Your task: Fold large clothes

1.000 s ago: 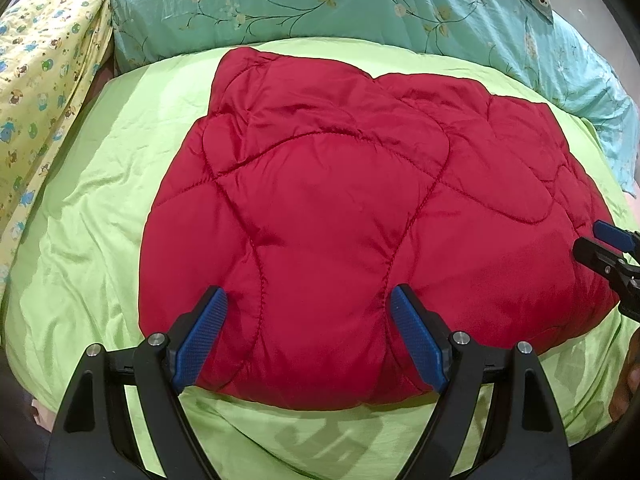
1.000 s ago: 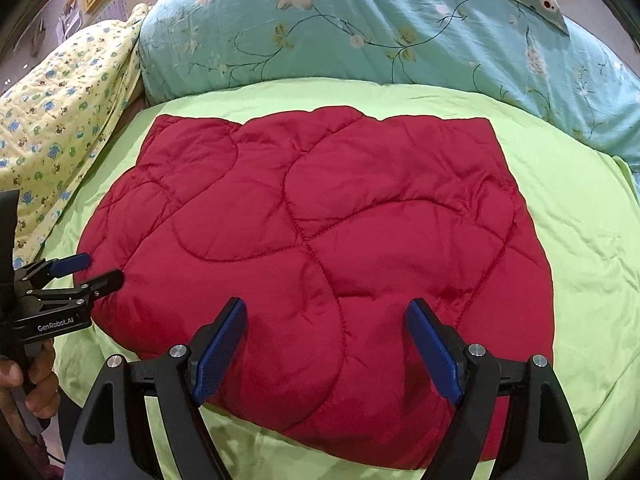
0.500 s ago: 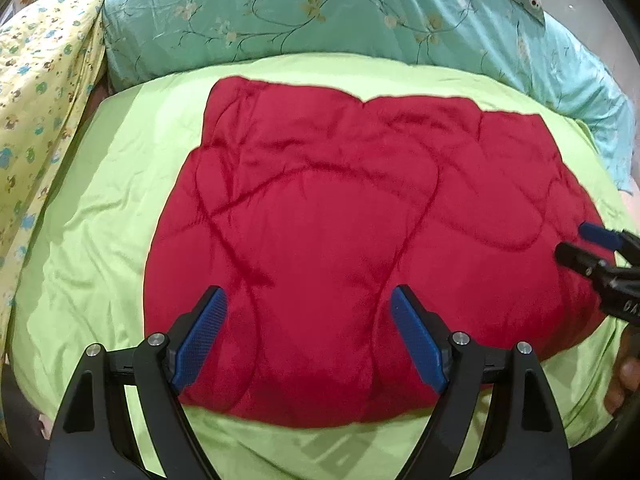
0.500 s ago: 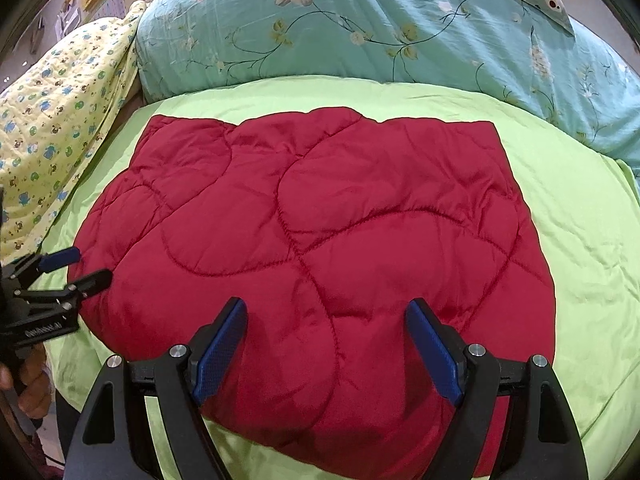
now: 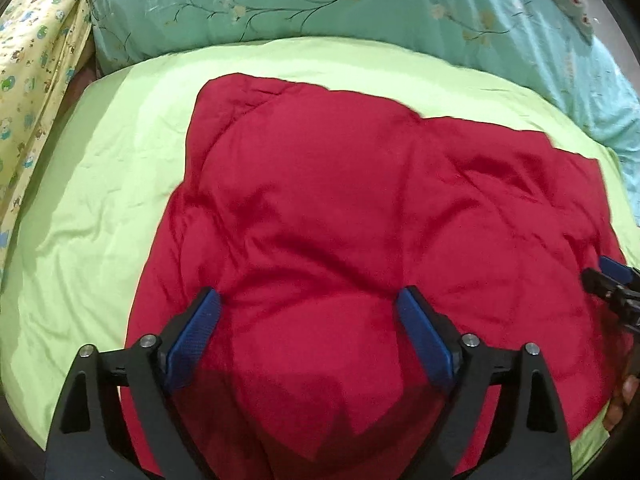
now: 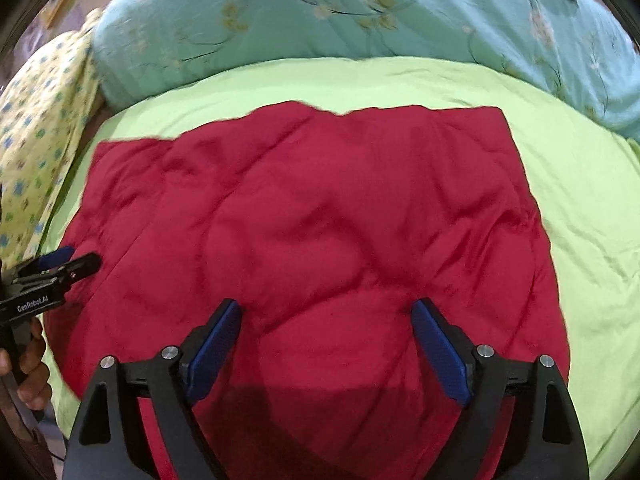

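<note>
red quilt (image 5: 360, 240) lies spread flat on the green sheet (image 5: 100, 200), with the teal pillow (image 6: 360, 16) behind. left gripper (image 5: 308, 320) and right gripper (image 6: 326, 332) hang above its near edge, both spread wide, holding nothing.

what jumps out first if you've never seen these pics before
The big red quilted garment grabs the eye, spread flat across the middle of the lime-green sheet. Behind it, along the far edge, lies a teal floral pillow, with yellow patterned bedding at the left. Close up, the open right gripper and open left gripper sit over the garment's near edge, blue pads wide apart.
</note>
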A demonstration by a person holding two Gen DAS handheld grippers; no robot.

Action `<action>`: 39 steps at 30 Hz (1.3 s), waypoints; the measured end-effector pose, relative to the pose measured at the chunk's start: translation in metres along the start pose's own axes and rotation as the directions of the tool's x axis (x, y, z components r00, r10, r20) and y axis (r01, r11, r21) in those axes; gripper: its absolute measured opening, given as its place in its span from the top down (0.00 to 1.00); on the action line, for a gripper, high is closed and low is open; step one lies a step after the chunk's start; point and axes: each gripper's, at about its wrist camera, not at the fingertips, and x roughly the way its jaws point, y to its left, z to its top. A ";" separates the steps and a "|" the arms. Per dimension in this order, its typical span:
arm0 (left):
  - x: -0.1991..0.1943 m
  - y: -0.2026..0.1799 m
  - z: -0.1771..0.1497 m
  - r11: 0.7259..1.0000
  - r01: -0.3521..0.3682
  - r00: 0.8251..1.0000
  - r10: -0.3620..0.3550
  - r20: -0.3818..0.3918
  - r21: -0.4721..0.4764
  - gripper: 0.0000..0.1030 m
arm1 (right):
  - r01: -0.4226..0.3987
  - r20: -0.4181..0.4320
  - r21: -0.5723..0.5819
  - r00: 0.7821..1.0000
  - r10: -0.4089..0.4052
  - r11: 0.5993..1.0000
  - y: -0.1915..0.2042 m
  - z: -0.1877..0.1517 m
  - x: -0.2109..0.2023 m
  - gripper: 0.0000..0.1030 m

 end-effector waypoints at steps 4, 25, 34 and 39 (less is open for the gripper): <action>0.016 0.001 0.008 1.000 -0.016 1.000 0.015 -0.023 -0.019 0.03 | 0.012 -0.007 0.016 1.000 -0.012 1.000 -0.009 0.010 0.017 0.14; -0.054 0.005 -0.034 0.997 0.083 0.994 -0.083 0.069 0.000 0.02 | -0.066 0.074 -0.022 0.995 0.068 0.998 0.010 -0.064 -0.063 0.14; -0.061 -0.004 -0.085 0.993 0.110 0.994 -0.111 0.023 0.035 0.01 | -0.021 0.050 -0.018 0.999 0.022 1.000 0.002 -0.084 -0.052 0.14; -0.045 -0.006 -0.085 0.996 0.085 0.996 -0.086 0.013 0.034 0.00 | -0.017 0.062 -0.008 0.998 0.017 1.000 -0.005 -0.086 -0.042 0.13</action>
